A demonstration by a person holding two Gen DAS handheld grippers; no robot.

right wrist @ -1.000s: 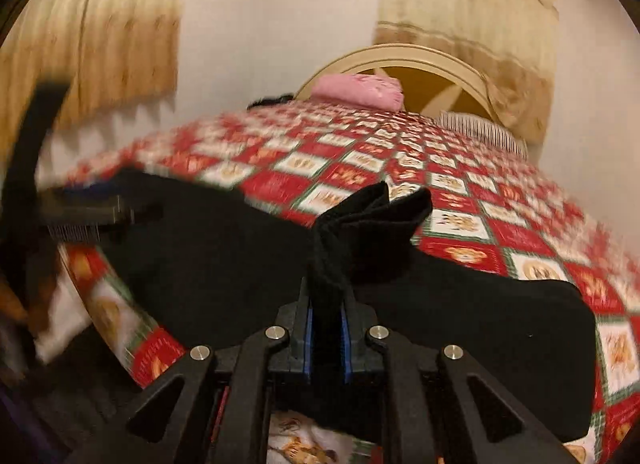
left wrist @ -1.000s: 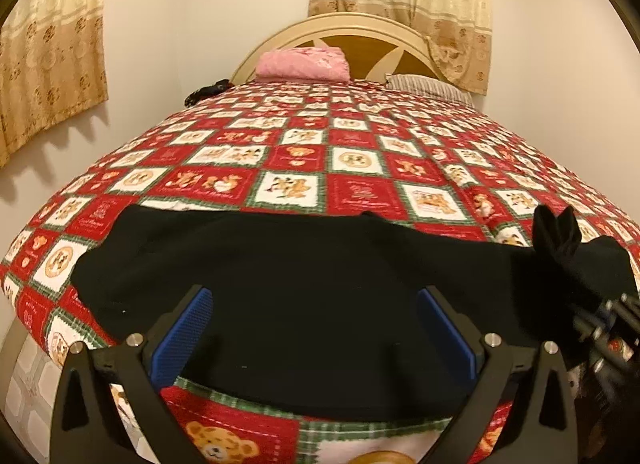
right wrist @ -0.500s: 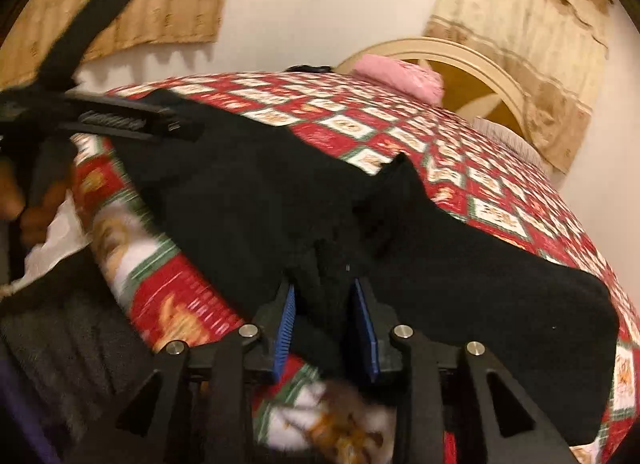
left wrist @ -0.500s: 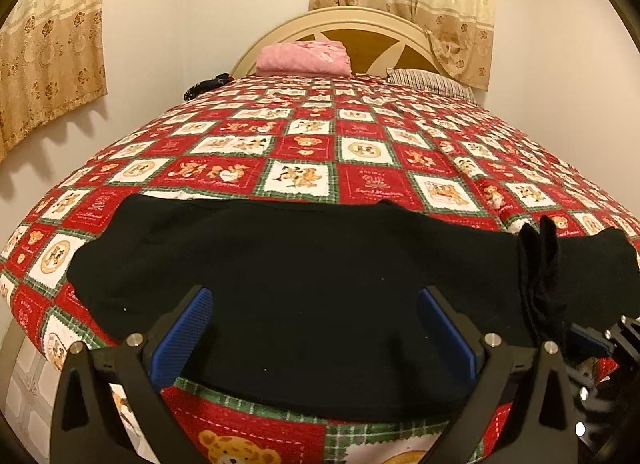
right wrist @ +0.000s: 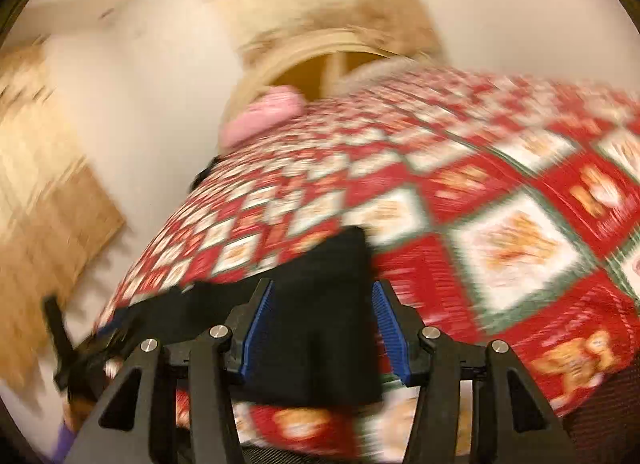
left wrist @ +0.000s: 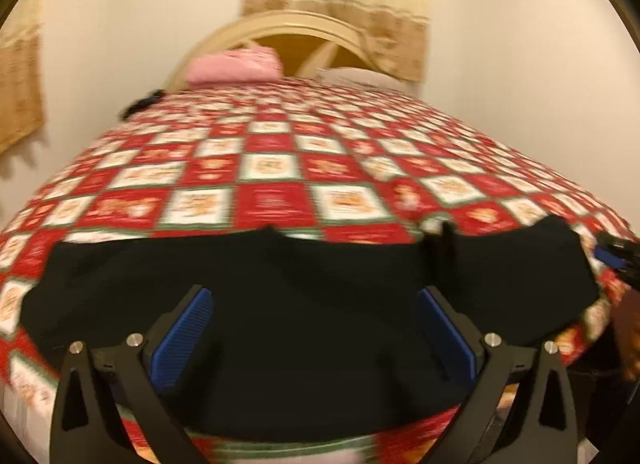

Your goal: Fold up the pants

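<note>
Pants (left wrist: 304, 328) lie flat on your quilt (left wrist: 276, 168) now; your right gripper (right wrist: 322, 324), pinching them before, is opening. Your left gripper (left wrist: 316, 328) gapes wide, empty. Next fold waits.

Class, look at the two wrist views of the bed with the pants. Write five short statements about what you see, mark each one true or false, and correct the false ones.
1. The pants are black. True.
2. The pants lie on a plain blue sheet. False: they lie on a red, white and green checked quilt.
3. The left claw is clamped on the pants. False: its jaws stand wide apart over the cloth.
4. A pink pillow lies by the headboard. True.
5. The right claw has cloth between its jaws. True: they are opening and the pads do not press on it.
</note>
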